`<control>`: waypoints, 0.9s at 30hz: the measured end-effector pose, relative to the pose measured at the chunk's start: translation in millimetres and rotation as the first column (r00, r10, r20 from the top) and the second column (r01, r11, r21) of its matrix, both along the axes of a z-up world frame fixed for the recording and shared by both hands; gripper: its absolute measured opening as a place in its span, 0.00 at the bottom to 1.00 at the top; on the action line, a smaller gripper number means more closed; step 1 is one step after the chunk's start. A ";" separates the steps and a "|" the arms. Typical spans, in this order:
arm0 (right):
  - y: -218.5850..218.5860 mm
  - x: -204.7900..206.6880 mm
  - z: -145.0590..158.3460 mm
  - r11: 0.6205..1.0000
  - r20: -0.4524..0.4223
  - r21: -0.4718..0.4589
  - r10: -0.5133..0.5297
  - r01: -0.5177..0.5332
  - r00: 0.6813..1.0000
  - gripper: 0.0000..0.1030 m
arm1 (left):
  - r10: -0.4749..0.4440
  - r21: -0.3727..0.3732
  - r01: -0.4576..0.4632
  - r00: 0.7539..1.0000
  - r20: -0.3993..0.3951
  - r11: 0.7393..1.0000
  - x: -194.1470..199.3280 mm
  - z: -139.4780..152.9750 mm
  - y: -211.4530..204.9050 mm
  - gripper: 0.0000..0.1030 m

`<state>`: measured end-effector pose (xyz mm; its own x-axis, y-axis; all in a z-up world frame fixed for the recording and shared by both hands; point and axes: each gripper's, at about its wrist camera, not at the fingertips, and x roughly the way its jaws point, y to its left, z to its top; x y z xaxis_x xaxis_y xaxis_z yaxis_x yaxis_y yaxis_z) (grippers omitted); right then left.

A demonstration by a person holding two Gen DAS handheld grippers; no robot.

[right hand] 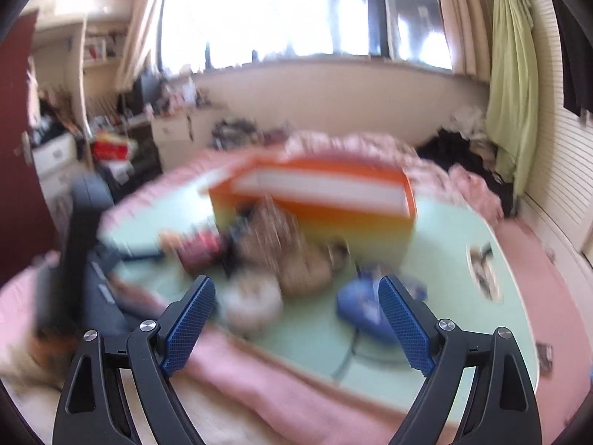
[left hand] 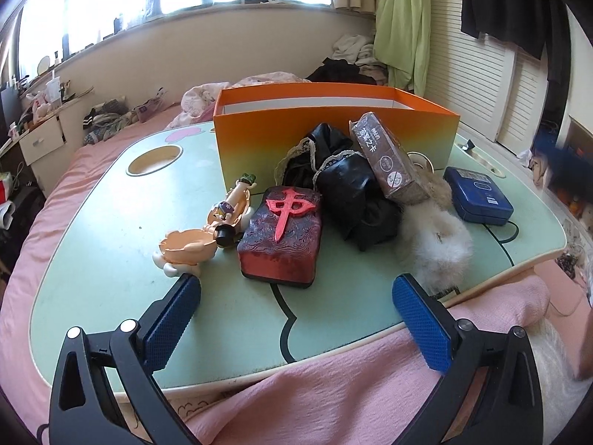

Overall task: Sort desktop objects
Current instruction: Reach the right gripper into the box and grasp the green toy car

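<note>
The left hand-held gripper (left hand: 296, 296) hung released and empty at the bench's (left hand: 111, 230) near edge, the red tile block (left hand: 281, 233) lying just beyond, lengthwise away from it, orange box (left hand: 333, 129) farther behind.

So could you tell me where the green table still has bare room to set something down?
Bare: the left side of the table, between the round cup hole and its near edge. Crowded: in front of the orange box.

A big red raised character 中 stands on the dark red block (left hand: 280, 235) near the table's (left hand: 111, 259) front edge. The brown box's (left hand: 389, 159) print is unreadable.
</note>
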<state>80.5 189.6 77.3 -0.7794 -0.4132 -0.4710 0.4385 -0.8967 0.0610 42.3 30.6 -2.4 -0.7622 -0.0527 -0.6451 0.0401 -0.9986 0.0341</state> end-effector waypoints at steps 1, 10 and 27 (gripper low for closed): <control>-3.9 -12.3 12.8 1.000 0.007 -0.018 -0.006 0.006 1.000 0.88 | 0.000 0.000 0.000 1.000 -0.001 1.000 0.7 0.4 0.4 1.00; -59.8 -145.2 6.4 0.983 0.251 0.162 -0.124 0.085 0.960 0.88 | -0.019 0.002 0.019 1.000 -0.008 1.000 2.2 2.5 -1.5 1.00; -59.4 -148.8 -18.0 0.990 0.318 0.124 -0.103 0.066 0.942 0.87 | -0.035 0.005 0.036 0.999 -0.012 0.999 3.5 3.2 -2.0 1.00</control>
